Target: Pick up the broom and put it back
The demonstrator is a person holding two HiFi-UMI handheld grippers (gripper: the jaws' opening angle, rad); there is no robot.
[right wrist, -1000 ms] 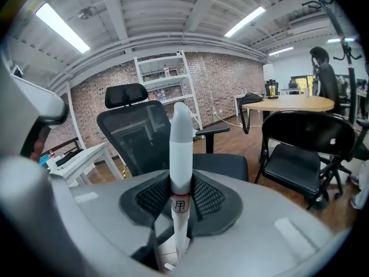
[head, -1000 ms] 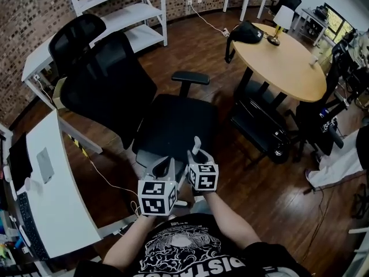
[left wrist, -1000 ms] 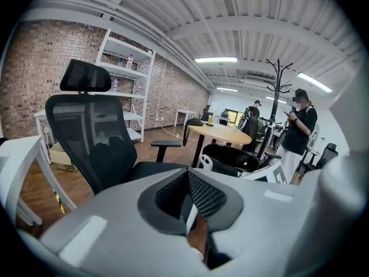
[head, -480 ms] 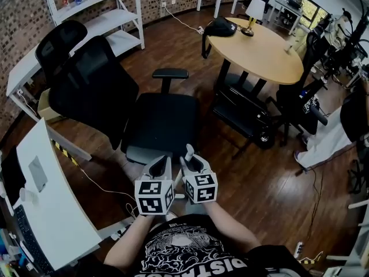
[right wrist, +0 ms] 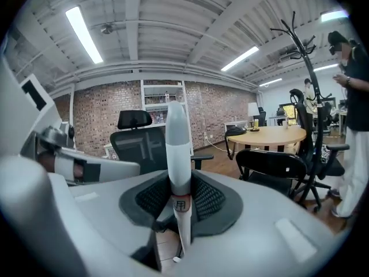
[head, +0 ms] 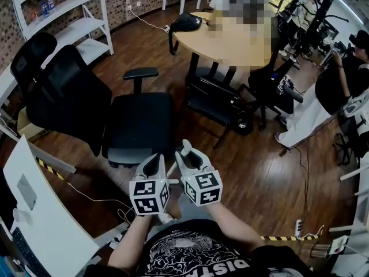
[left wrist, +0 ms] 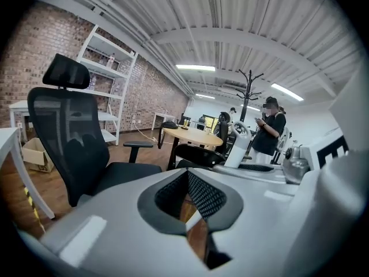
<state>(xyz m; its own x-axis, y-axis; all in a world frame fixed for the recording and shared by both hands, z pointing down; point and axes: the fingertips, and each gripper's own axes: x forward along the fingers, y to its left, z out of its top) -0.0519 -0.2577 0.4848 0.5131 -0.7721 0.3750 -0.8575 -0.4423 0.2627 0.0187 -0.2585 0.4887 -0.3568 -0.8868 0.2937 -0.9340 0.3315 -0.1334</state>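
Plastic-smooth, stiff, likely light: grip the slim white-and-grey broom handle on its straight shaft below the tapered cap, as clamped upright in the right gripper, with the left gripper pinched together, empty, alongside

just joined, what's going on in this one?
A person holds a gripper in each hand. The right gripper is clamped on a white and grey stick, apparently the broom handle, which stands roughly upright between its jaws. The left gripper is shut and empty beside it. The brush end is out of view. A black office chair is just ahead.
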